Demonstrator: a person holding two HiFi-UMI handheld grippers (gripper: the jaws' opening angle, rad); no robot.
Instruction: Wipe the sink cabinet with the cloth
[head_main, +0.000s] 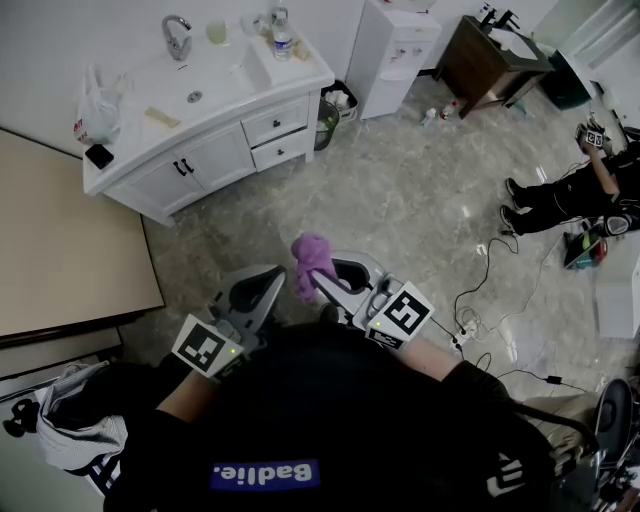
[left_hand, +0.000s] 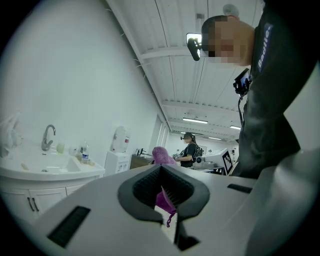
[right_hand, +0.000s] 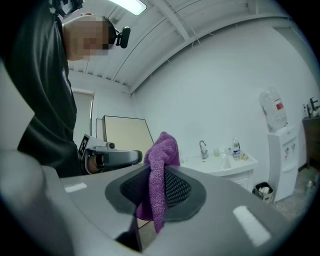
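My right gripper (head_main: 328, 280) clamps the purple cloth (head_main: 311, 258), its bunched top standing above the jaws, well apart from the white sink cabinet (head_main: 215, 150) along the wall. My left gripper (head_main: 268, 283), jaws together on nothing, sits just beside the cloth.

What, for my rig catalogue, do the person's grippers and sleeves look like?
Both the left gripper and right gripper are pale grey moulded shells with dark ribbed pads inside the jaws. Each carries a white cube printed with black square markers. The sleeves are black.
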